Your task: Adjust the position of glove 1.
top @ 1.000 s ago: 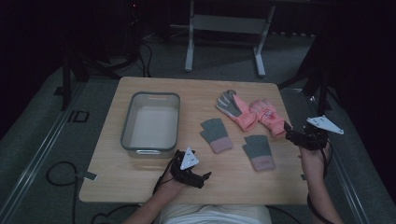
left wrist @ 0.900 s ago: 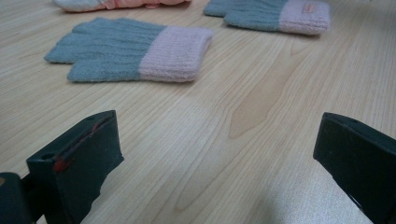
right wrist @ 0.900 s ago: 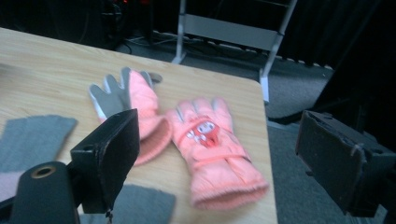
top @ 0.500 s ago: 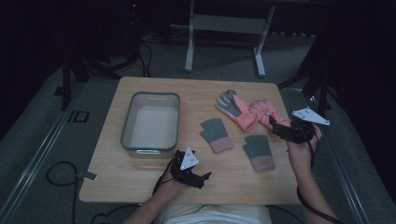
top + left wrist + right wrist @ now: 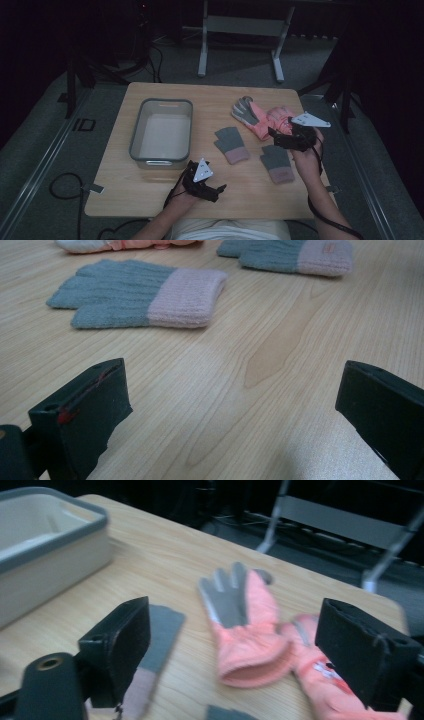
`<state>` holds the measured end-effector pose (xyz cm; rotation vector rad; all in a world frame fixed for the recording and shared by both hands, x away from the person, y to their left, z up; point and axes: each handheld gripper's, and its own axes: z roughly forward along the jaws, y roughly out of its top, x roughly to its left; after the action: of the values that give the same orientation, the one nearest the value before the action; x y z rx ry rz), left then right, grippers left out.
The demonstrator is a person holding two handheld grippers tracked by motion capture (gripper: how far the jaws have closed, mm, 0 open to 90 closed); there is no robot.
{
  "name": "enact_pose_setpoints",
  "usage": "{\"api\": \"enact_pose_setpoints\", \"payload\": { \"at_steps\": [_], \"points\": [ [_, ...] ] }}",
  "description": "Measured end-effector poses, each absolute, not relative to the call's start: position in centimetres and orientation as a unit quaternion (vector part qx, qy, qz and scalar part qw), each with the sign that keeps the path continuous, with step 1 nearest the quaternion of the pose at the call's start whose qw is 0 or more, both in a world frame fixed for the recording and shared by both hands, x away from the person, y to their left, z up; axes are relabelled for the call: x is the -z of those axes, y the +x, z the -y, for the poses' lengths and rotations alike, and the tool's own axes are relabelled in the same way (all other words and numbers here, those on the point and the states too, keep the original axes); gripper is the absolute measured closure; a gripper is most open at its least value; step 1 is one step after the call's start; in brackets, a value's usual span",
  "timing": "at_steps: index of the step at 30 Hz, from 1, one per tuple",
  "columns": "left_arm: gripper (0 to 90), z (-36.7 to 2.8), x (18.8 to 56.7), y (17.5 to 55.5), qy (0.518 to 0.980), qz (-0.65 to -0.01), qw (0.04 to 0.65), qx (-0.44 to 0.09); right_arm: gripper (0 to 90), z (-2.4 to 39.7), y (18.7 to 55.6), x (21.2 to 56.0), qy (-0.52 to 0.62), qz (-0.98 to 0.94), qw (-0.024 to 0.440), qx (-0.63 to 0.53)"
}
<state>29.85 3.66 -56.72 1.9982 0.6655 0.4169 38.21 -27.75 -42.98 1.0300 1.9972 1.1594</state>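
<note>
Pink glove: a padded salmon-pink glove [image 5: 255,118] with a grey palm and grey fingers, lying palm up on the wooden table [image 5: 150,97], toward its far right part.
Second pink glove: its mate [image 5: 281,118] lies just beside it on the right, the two touching at the cuffs.
Long axis: in the high view the grey-palmed glove runs from fingers at far left to cuff at near right; in the right gripper view its fingers point away from the camera and its open cuff faces the jaws.
Right gripper: the right gripper [image 5: 281,137] is held above the table just near of the pink pair, jaws spread wide with nothing between them, framing both gloves without touching.
Knit gloves: two grey knit gloves with pink cuffs, one [image 5: 231,144] at mid-table, one [image 5: 276,163] beside the right hand.
Left gripper: the left gripper [image 5: 212,189] sits low at the near edge, jaws wide apart and empty.
Tub: a grey-rimmed tub [image 5: 161,102] stands well to the left.
</note>
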Motion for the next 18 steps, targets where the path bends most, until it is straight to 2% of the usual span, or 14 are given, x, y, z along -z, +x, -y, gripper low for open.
{"api": "enact_pose_setpoints", "payload": {
  "at_steps": [6, 10, 18],
  "points": [
    [0.3, -3.6, 56.7, 29.8, 0.818, -0.272, 0.478, -0.17, 11.0, 25.9, 38.9, 43.5, 0.361, -0.768, 0.277, -0.451],
    [0.3, -3.7, 56.7, 29.8, 0.818, -0.271, 0.478, -0.169, 10.8, 24.8, 39.3, 44.0, 0.36, -0.769, 0.276, -0.45],
    [0.3, -3.7, 56.7, 29.8, 0.818, -0.27, 0.478, -0.169, 10.5, 22.6, 39.9, 45.9, 0.334, -0.794, 0.235, -0.45]
  ]
}}
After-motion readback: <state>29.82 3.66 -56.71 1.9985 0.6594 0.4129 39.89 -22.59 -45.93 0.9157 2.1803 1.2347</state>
